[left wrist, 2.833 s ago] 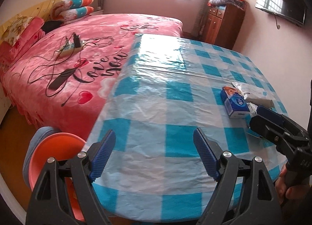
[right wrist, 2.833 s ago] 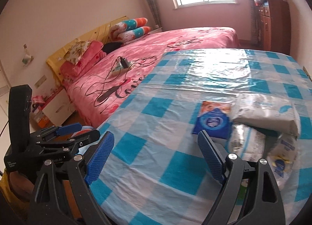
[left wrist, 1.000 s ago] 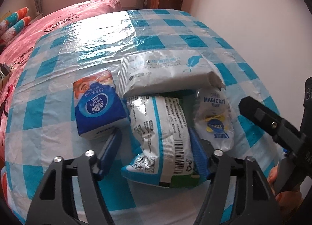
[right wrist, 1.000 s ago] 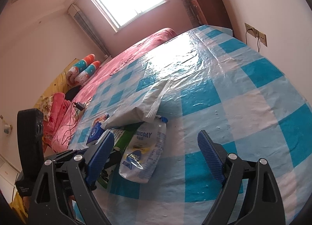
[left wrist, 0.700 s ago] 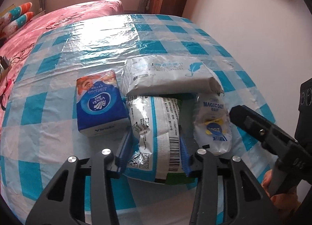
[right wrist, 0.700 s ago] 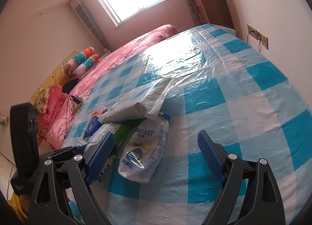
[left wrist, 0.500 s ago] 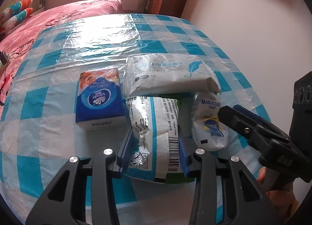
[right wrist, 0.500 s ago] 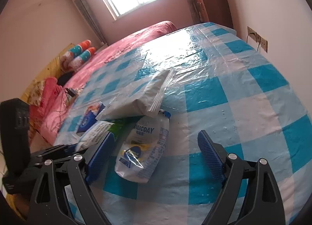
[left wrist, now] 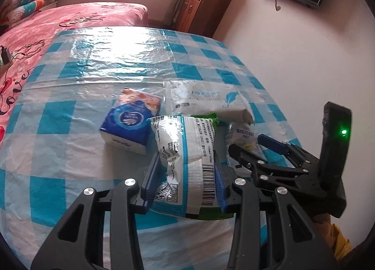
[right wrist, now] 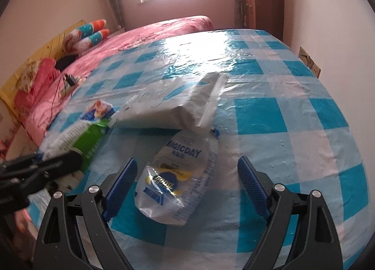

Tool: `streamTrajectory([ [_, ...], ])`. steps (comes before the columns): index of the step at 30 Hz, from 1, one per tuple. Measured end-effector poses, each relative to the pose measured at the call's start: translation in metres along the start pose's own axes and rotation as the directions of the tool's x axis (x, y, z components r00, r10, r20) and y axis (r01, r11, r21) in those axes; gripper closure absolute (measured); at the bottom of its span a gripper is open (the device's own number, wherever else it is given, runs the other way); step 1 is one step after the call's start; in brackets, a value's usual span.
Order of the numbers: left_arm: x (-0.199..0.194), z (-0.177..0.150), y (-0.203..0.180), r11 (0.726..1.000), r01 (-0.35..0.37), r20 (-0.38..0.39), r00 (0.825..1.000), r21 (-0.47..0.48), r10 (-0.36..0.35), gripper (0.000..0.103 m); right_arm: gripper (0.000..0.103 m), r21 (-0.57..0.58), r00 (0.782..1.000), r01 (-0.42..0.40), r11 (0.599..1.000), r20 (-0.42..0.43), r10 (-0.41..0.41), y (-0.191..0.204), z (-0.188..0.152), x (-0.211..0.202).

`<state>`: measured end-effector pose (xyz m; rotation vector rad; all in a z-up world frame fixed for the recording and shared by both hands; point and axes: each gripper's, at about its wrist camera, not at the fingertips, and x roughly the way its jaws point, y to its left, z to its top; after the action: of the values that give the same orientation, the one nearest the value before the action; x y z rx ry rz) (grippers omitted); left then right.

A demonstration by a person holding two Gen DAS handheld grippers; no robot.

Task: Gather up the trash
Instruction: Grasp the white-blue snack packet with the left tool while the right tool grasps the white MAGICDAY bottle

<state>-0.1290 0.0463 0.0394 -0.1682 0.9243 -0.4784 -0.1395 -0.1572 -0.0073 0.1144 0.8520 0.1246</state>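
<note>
Left claw [left wrist: 185, 181] pinching snack bag [left wrist: 187, 153] across its width, above the table [left wrist: 58, 143]. Right claw [right wrist: 187, 183] spread astride clear pouch [right wrist: 180, 178], long axis pointing straight ahead between jaws.

Glossy plastic tablecloth [left wrist: 98, 59], crinkly shiny snack bag [left wrist: 189, 164], matt grey pouch [right wrist: 168, 108], wooden cabinet [left wrist: 204, 10].

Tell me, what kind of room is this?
Most likely a home bedroom: a bed with a pink bedspread, stacked pillows, and a wooden cabinet topped with folded blankets. A checked table stands beside the bed.
</note>
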Motion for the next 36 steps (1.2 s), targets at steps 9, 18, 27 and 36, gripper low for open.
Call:
streamTrajectory([
  [9, -0.022, -0.008, 0.026, 0.999, 0.019, 0.03, 0.999, -0.027, -0.018, 0.061, 0.02, -0.097, 0.996, 0.076, 0.992, -0.031, -0.079, 0.018, 0.0, 0.009],
  [18, -0.041, -0.02, 0.057, 0.999, -0.013, 0.044, 0.999, -0.05, 0.015, 0.061, 0.03, -0.128, 0.996, 0.08, 0.989, -0.03, -0.084, 0.022, 0.0, 0.008],
  [27, -0.051, -0.029, 0.085, 0.996, -0.029, 0.043, 0.999, -0.086, 0.033, 0.061, 0.036, -0.055, 0.999, 0.004, 0.998, -0.036, -0.006, 0.018, -0.004, -0.002],
  [36, -0.064, -0.038, 0.102, 0.993, -0.025, 0.065, 0.997, -0.115, 0.033, 0.061, 0.037, -0.052, 0.996, -0.068, 0.996, -0.066, 0.065, 0.043, -0.016, -0.012],
])
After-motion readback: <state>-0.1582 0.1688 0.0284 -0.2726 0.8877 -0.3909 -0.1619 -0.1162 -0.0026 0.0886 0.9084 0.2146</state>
